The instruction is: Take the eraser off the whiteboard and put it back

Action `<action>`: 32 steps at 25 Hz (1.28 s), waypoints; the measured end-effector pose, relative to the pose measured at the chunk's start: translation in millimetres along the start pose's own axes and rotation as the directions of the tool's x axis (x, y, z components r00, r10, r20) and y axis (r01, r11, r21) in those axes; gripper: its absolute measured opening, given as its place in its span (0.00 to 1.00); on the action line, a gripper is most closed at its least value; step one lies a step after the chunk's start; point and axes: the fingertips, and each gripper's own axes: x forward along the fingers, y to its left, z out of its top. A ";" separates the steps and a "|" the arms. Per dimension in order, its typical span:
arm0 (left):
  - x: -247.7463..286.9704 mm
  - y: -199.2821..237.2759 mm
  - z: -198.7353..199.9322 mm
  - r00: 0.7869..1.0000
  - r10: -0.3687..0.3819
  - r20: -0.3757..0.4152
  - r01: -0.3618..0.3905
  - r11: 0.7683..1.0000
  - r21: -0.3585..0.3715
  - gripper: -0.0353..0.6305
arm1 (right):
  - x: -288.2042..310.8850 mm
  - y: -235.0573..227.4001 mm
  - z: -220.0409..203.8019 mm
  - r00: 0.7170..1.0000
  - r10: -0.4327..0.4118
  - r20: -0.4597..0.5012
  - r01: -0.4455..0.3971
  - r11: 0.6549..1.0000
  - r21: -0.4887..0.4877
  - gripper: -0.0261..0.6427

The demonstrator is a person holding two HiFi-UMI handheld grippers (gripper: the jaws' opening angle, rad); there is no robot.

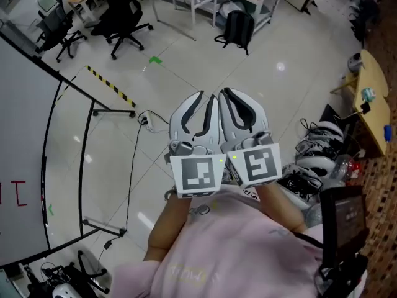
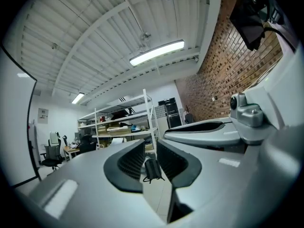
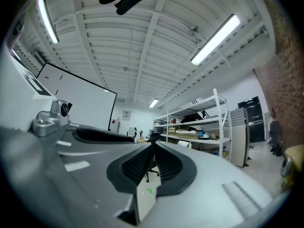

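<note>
The whiteboard stands at the left of the head view on a wheeled frame, with red marks on it; it also shows as the whiteboard in the right gripper view. No eraser is visible in any view. I hold both grippers side by side at chest height, pointing level into the room, away from the board. My left gripper is open by a narrow gap with nothing between its jaws. My right gripper has its tips touching and is empty.
A black backpack leans on the floor ahead near metal shelves. Office chairs and desks stand at the far left. A yellow-black floor strip and a cable with a power strip lie by the board's frame. Helmets and clutter sit at the right.
</note>
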 end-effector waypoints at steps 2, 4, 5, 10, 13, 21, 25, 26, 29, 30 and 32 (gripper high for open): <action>24.4 -36.0 7.2 0.999 -0.041 0.005 0.041 0.999 0.001 0.15 | -15.7 -41.2 -3.5 0.999 -0.044 -0.002 0.044 0.999 0.001 0.06; 45.5 -71.6 16.9 0.995 -0.095 0.007 0.095 0.995 0.009 0.15 | -33.0 -79.7 -4.8 0.995 -0.099 0.005 0.099 0.995 0.010 0.06; 54.2 -86.6 21.8 0.992 -0.124 0.007 0.123 0.992 0.013 0.15 | -40.7 -95.7 -5.2 0.992 -0.130 0.009 0.129 0.991 0.018 0.06; 88.7 -143.1 35.0 0.968 -0.248 0.024 0.247 0.968 0.031 0.15 | -68.4 -156.0 -9.1 0.966 -0.256 0.021 0.255 0.966 0.046 0.06; 110.0 -183.5 38.5 0.940 -0.338 0.035 0.337 0.941 0.031 0.15 | -90.3 -195.3 -16.0 0.939 -0.343 0.010 0.342 0.938 0.047 0.06; 191.8 -275.7 46.3 0.838 -0.540 0.081 0.539 0.842 0.029 0.15 | -118.1 -310.7 -39.3 0.838 -0.544 -0.027 0.545 0.838 0.016 0.06; 250.4 -308.3 49.3 0.786 -0.607 0.118 0.611 0.792 0.011 0.14 | -109.3 -374.7 -48.7 0.790 -0.613 -0.017 0.613 0.790 -0.013 0.05; 268.2 -314.5 51.2 0.771 -0.624 0.125 0.628 0.778 0.011 0.14 | -104.0 -392.2 -50.2 0.776 -0.631 -0.018 0.631 0.776 -0.018 0.05; 326.7 -333.0 60.7 0.723 -0.677 0.139 0.682 0.731 0.013 0.14 | -85.6 -449.5 -50.7 0.729 -0.684 -0.035 0.683 0.730 -0.035 0.05; 345.9 -340.5 65.4 0.704 -0.696 0.144 0.702 0.712 0.015 0.14 | -80.9 -469.3 -49.9 0.710 -0.703 -0.040 0.702 0.711 -0.038 0.05; 380.0 -358.2 75.0 0.660 -0.735 0.156 0.742 0.670 0.018 0.15 | -76.2 -507.0 -48.2 0.669 -0.742 -0.043 0.740 0.670 -0.050 0.05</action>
